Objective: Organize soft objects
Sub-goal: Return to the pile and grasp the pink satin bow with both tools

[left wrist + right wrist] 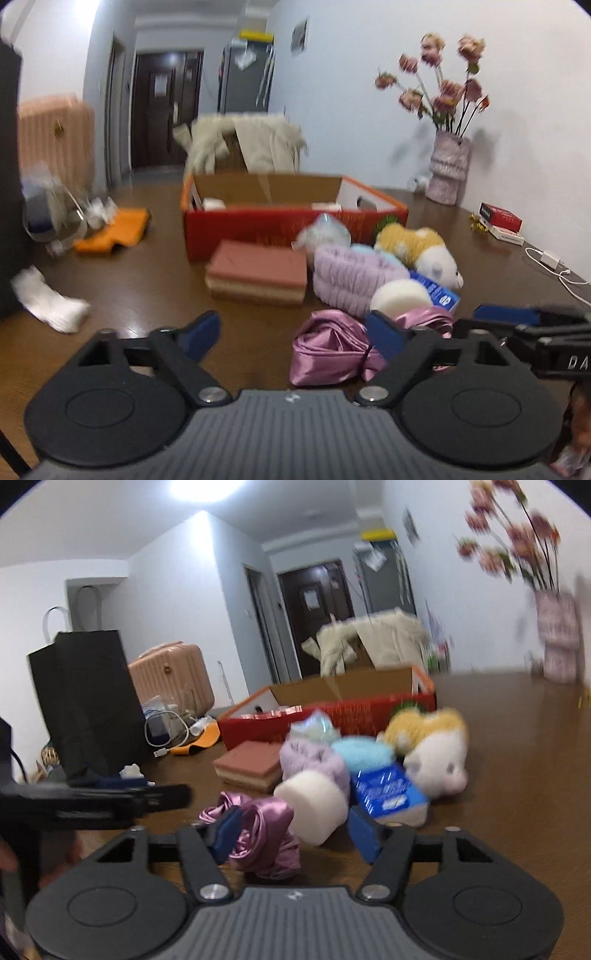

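A pile of soft things lies on the brown table: a shiny pink satin cloth (328, 350) (264, 834), a white round sponge (400, 293) (316, 806), a lilac fuzzy band (351, 275) (314, 758), a yellow-and-white plush animal (424, 251) (436, 753), a blue tissue pack (388, 792) and a pink sponge block (258, 271) (251, 766). Behind stands an open red cardboard box (258, 225) (351, 709). My left gripper (291, 336) is open and empty, just short of the satin cloth. My right gripper (295, 830) is open, with the satin cloth and white sponge between its fingers.
A vase of pink flowers (447, 170) stands at the back right by the wall. Small boxes (500, 219) and a white charger cable (546, 258) lie to the right. A crumpled white tissue (48, 299) and orange cloth (114, 230) lie left. A black bag (88, 701) stands far left.
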A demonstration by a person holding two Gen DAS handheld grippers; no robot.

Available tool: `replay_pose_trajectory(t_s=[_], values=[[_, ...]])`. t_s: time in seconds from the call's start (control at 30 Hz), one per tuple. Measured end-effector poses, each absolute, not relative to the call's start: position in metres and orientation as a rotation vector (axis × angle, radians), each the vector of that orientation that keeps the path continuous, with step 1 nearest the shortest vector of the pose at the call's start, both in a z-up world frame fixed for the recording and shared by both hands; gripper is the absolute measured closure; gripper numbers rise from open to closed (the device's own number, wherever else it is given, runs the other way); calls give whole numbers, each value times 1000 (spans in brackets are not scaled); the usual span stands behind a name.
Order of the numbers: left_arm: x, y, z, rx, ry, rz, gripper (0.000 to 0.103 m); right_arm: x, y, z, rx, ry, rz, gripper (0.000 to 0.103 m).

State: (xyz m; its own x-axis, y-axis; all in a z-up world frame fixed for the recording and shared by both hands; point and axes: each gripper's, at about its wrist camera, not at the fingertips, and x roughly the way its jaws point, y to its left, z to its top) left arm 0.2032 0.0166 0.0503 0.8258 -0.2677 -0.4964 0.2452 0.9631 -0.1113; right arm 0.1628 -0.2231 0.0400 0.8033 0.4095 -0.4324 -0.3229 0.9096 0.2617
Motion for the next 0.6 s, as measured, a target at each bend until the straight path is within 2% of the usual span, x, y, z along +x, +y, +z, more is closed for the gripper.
replay_pose_trajectory(t_s=[0.03, 0.07, 0.17, 0.27, 0.47, 0.6], values=[[211, 16, 45, -62, 558, -288, 34, 169, -221, 35, 205, 527, 395, 53], [217, 16, 39, -82, 579, -301, 37, 174, -219, 30, 224, 549, 394, 59], [229, 19, 25, -136, 622, -335, 47, 186, -214, 20, 229, 584, 391, 64], [234, 27, 18, -207, 637, -403, 68, 195, -211, 13, 235, 611, 388, 69], [231, 29, 15, -217, 650, -421, 77, 203, -205, 7, 225, 657, 422, 82], [227, 28, 16, -218, 651, -420, 84, 203, -202, 7, 211, 653, 428, 85]])
